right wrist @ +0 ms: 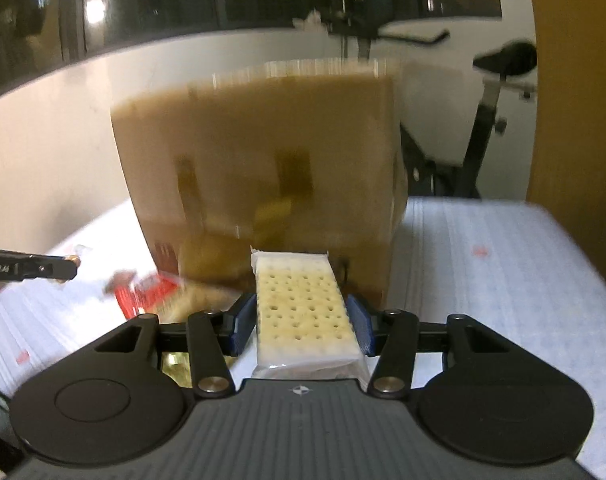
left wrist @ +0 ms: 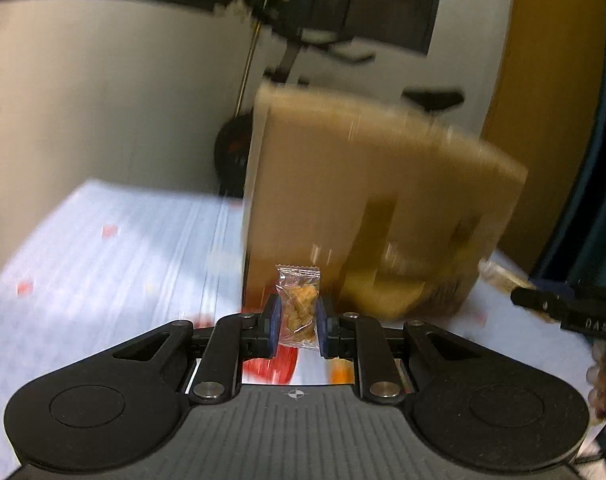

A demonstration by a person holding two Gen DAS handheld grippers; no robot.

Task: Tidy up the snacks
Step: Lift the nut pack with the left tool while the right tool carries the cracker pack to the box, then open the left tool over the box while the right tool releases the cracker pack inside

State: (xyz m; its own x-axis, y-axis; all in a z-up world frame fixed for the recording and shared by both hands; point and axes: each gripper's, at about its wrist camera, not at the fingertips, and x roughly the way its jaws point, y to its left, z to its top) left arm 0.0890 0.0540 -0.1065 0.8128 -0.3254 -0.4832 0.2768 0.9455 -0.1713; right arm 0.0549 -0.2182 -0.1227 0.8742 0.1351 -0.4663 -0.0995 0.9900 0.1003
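My left gripper (left wrist: 298, 316) is shut on a small clear packet of brown snack (left wrist: 299, 308), held upright above the table in front of a cardboard box (left wrist: 367, 200). My right gripper (right wrist: 301, 316) is shut on a clear-wrapped pack of pale crackers (right wrist: 303, 308), held flat just before the same box (right wrist: 259, 160). The box stands on the white tablecloth and is blurred. Its inside is hidden. The right gripper's finger shows at the right edge of the left wrist view (left wrist: 543, 300). The left gripper's finger shows at the left edge of the right wrist view (right wrist: 35, 268).
Red and yellow snack packets (right wrist: 151, 292) lie on the tablecloth (right wrist: 503, 280) left of the box. More snack wrappers (left wrist: 499, 276) lie right of the box in the left wrist view. An exercise bike (right wrist: 483, 120) stands behind the table by the wall.
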